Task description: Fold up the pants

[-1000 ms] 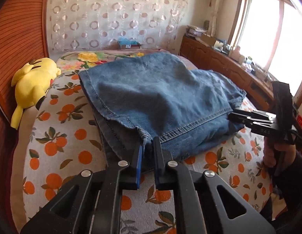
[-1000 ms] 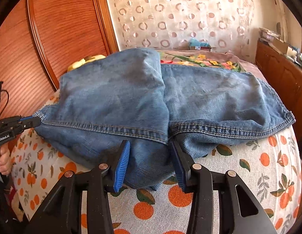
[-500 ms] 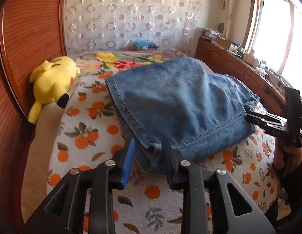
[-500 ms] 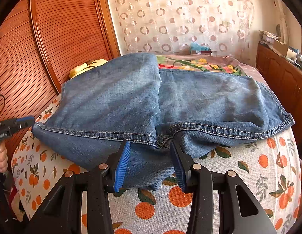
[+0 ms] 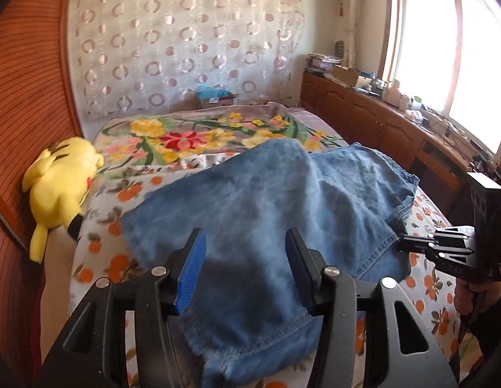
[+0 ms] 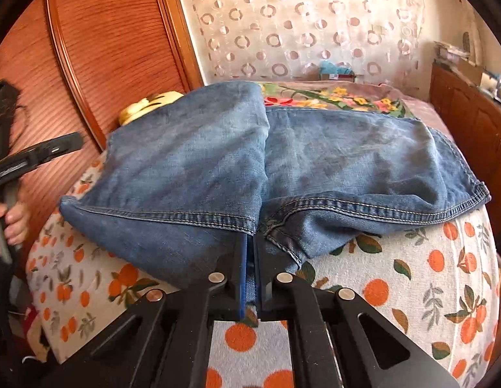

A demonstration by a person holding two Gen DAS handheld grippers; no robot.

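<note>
The blue denim pants (image 5: 266,213) lie folded in layers on the orange-print bed (image 5: 101,249). In the right wrist view the pants (image 6: 331,161) spread across the bed with the hemmed edges toward me. My left gripper (image 5: 245,268) is open and hovers above the near corner of the pants, holding nothing. My right gripper (image 6: 250,242) is shut on the near edge of the pants where two hems meet. The right gripper also shows in the left wrist view (image 5: 408,247), and the left gripper shows at the left of the right wrist view (image 6: 69,140).
A yellow plush toy (image 5: 61,187) lies at the bed's left side by the wooden headboard (image 5: 20,103). A floral blanket (image 5: 198,132) covers the far end. A wooden cabinet (image 5: 379,123) with clutter runs along the right under the window.
My left gripper let go of the pants corner, opened wide and lifted. My right gripper, open around the hem earlier, has closed on the pants edge.
</note>
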